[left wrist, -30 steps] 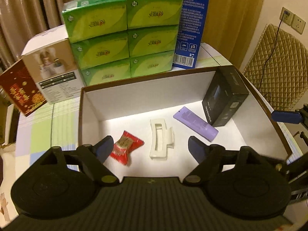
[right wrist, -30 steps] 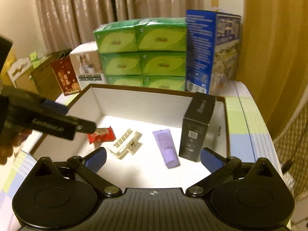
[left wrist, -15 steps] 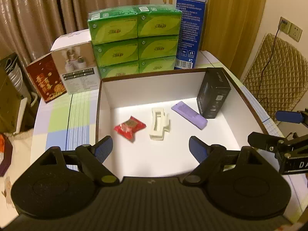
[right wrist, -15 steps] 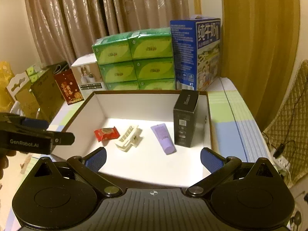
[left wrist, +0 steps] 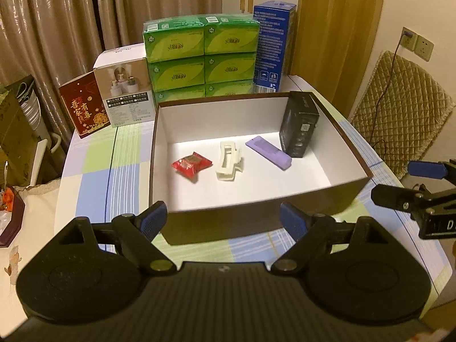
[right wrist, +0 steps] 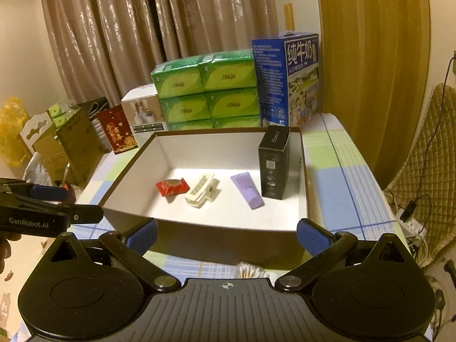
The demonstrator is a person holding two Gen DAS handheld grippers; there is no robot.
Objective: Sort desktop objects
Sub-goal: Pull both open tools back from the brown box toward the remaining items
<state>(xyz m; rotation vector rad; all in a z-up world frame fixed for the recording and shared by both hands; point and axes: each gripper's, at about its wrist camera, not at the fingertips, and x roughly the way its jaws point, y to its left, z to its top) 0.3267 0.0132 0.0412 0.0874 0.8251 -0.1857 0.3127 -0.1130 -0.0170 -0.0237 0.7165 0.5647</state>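
A brown box with a white inside [left wrist: 256,213] [right wrist: 199,233] stands on the checked tablecloth. In it lie a red snack packet [left wrist: 191,164] [right wrist: 172,186], a cream hair clip [left wrist: 228,163] [right wrist: 201,190], a purple tube [left wrist: 269,152] [right wrist: 247,189] and an upright black box [left wrist: 299,124] [right wrist: 274,161]. My left gripper [left wrist: 223,221] is open and empty, in front of the box's near wall. My right gripper [right wrist: 226,233] is open and empty, also in front of the box; it shows at the right edge of the left wrist view [left wrist: 410,188].
Behind the box stand stacked green tissue packs [left wrist: 199,54] [right wrist: 205,91], a blue milk carton [left wrist: 273,45] [right wrist: 287,79], a white product box [left wrist: 122,91] and a red card box [left wrist: 84,105]. A quilted chair [left wrist: 399,108] is on the right. Cartons [right wrist: 57,142] stand at the left.
Both grippers have pulled back and up from the box. The box and its contents look smaller and farther. The items in the box have not moved.
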